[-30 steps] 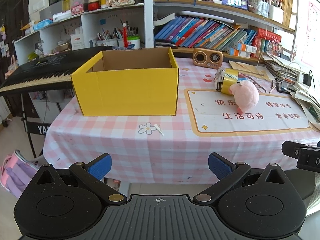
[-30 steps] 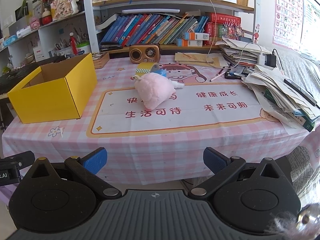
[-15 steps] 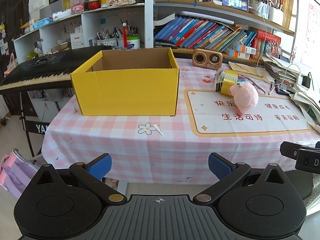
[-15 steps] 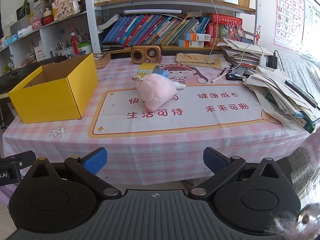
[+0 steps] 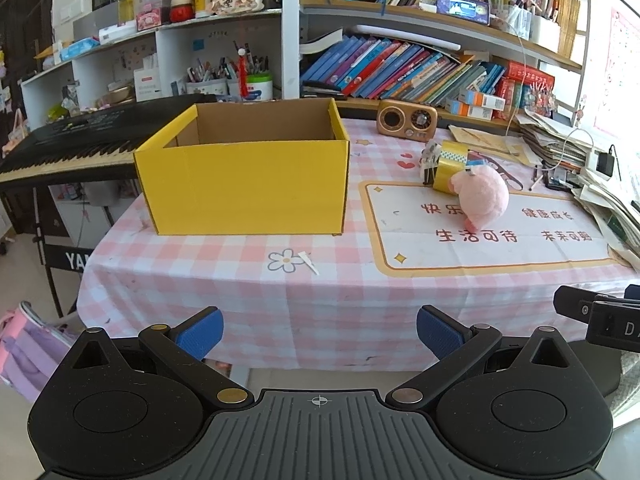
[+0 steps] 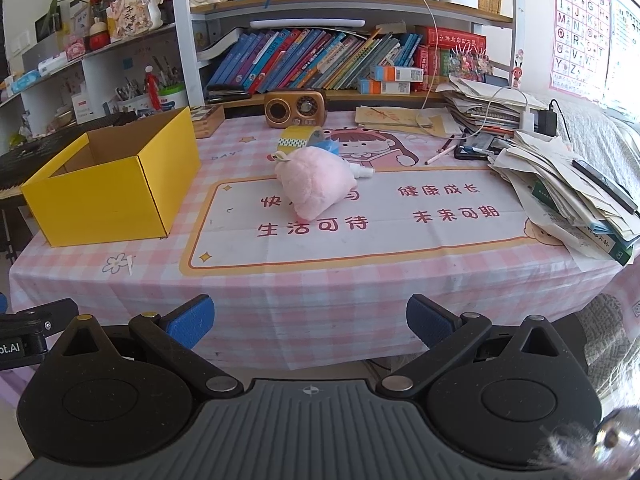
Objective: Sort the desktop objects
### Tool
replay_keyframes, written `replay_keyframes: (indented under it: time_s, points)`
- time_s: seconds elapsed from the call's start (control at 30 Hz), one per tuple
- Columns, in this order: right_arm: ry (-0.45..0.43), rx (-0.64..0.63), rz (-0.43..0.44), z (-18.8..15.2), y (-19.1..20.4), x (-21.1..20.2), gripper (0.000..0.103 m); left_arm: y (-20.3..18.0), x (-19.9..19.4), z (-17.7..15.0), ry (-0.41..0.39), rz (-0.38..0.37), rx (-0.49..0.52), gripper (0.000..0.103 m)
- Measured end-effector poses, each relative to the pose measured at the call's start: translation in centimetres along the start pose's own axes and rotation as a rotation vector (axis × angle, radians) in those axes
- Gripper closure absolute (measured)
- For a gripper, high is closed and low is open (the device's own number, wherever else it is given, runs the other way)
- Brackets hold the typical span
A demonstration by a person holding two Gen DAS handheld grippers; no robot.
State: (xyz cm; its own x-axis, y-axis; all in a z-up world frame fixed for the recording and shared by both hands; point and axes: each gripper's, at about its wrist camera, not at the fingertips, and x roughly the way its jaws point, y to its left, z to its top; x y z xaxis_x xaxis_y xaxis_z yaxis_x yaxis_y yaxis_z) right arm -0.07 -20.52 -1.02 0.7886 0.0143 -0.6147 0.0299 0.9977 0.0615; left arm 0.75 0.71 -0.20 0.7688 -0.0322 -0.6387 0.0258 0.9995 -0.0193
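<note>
An open yellow cardboard box (image 5: 244, 184) stands on the pink checked tablecloth, left of centre; it also shows in the right wrist view (image 6: 108, 192). A pink plush toy (image 5: 482, 198) lies on the printed mat to its right, in the right wrist view (image 6: 314, 182) at the middle. A yellow tape roll (image 5: 452, 164) (image 6: 300, 138) sits just behind the toy. My left gripper (image 5: 319, 332) is open and empty, in front of the table's near edge. My right gripper (image 6: 310, 318) is open and empty, also short of the table edge.
A small wooden radio (image 6: 295, 108) stands at the back by the bookshelf. A heap of papers and books (image 6: 572, 188) fills the table's right side. A pen and a phone (image 6: 476, 148) lie near it. A black keyboard (image 5: 76, 140) stands left of the table.
Both grippers have drifted slightly; the table and its objects look a little nearer in the right wrist view. Nothing on the table has moved.
</note>
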Motion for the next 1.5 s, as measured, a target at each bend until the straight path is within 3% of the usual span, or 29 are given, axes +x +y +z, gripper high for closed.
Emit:
replay_keyframes:
  time_s: [1.5]
  points:
    - [0.037,0.025,0.022,2.3,-4.7,3.5,0.000,-4.9,3.7,1.8,0.053,-0.010,0.009,0.000]
